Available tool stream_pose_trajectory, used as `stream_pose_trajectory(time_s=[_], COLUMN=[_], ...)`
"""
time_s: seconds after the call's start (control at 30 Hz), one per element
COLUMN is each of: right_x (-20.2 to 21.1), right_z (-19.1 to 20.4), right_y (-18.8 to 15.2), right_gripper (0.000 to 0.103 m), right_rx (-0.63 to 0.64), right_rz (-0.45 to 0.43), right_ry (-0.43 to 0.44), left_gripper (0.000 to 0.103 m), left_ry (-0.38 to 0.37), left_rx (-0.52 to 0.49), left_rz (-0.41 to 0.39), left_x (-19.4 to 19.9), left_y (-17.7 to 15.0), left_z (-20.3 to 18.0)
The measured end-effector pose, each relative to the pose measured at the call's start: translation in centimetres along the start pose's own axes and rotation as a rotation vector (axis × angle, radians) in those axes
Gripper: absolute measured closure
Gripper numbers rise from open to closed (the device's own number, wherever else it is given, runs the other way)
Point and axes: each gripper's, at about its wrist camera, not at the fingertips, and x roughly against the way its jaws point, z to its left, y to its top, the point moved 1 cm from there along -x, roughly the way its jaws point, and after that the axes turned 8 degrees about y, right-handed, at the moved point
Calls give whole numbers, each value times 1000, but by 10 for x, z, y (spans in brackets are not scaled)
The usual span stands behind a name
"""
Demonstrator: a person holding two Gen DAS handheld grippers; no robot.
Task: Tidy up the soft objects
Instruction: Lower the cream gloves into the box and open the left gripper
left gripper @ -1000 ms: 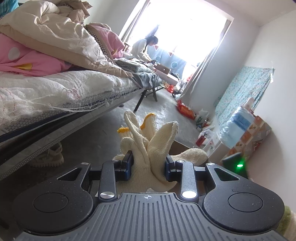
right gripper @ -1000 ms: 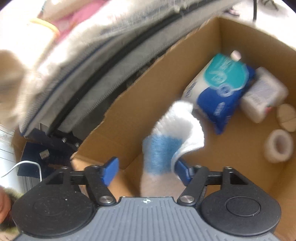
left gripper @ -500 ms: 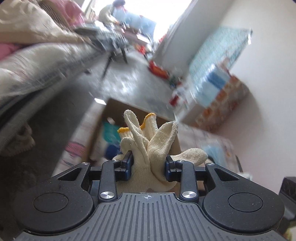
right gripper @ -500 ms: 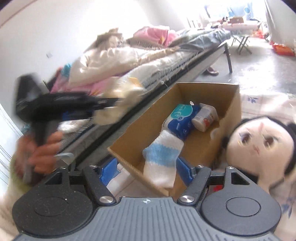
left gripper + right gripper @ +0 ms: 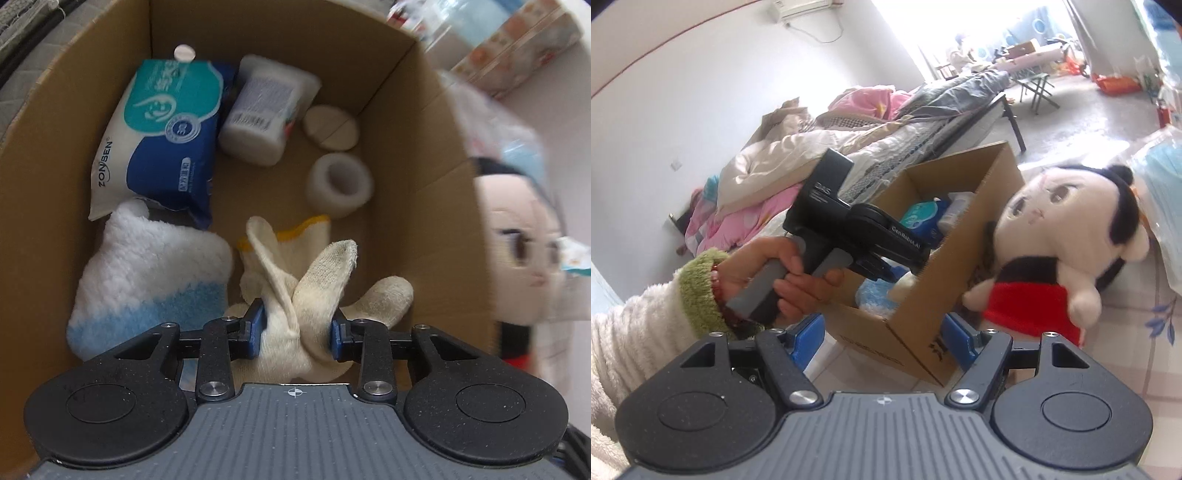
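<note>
While the bed (image 5: pixel 871 147) filled the room from 9 to 12 o'clock in the right wrist view, the box (image 5: pixel 424 155) stood beside it on the floor. A doll (image 5: pixel 1067 236) leaned just beside the box at 3 o'clock. Inside the box, a wipes pack (image 5: pixel 162 133) lay at 10 o'clock, a white bottle (image 5: pixel 266 107) at 12, a tape roll (image 5: pixel 340 184) at 1. A fluffy sock (image 5: pixel 147 280) rested at 8 o'clock. The left gripper (image 5: pixel 297 328) pointed down into the box, its jaws clamped on the gloves (image 5: pixel 314 280). A hand (image 5: pixel 783 273) held its handle. The right gripper (image 5: pixel 882 339) stood apart, holding nothing, outside the box.
</note>
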Motion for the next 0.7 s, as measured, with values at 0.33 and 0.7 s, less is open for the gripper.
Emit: stream_pose_trajectory(time_s=[0.33,0.7], right_x=[10,19], right_z=[-23,-20], right_y=[-10,-13], right_gripper=[30,29], right_rx=[-28,-12], right_rz=[-19,-38], right_ry=[-42,-48], left_gripper=[57,31], left_ry=[246,267], left_rx=[-54,-64], left_rz=[47,73], left_x=[-5,-7], left_y=[6,8], left_z=[21,23])
